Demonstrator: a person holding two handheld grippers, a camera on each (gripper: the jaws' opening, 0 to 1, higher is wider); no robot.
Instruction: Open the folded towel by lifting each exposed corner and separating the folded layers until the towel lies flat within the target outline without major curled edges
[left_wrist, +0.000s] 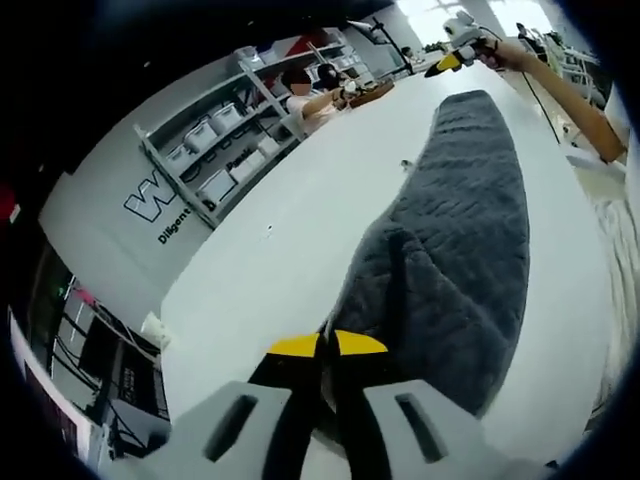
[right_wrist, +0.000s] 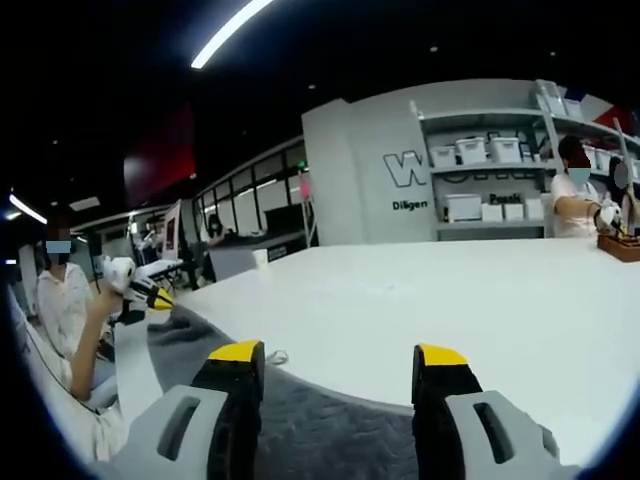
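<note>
Left gripper (left_wrist: 328, 345): my jaws pinched together, yellow tips meeting on the near end of the grey towel (left_wrist: 455, 250); gripping its edge, as far as I can judge.

Right gripper (right_wrist: 338, 358): my jaws spread wide, nothing between them; towel (right_wrist: 310, 425) lies just under and ahead of the tips.

Towel's long axis: in the left gripper view it runs straight away from my left jaws, a long folded band on the white table (left_wrist: 300, 230).

Far end: my right gripper (left_wrist: 447, 62) hovers near it, held apart from the cloth.

Nearer hand: left for the near end, right for the far.

Next move, my guess: close the right jaws on a far corner.
</note>
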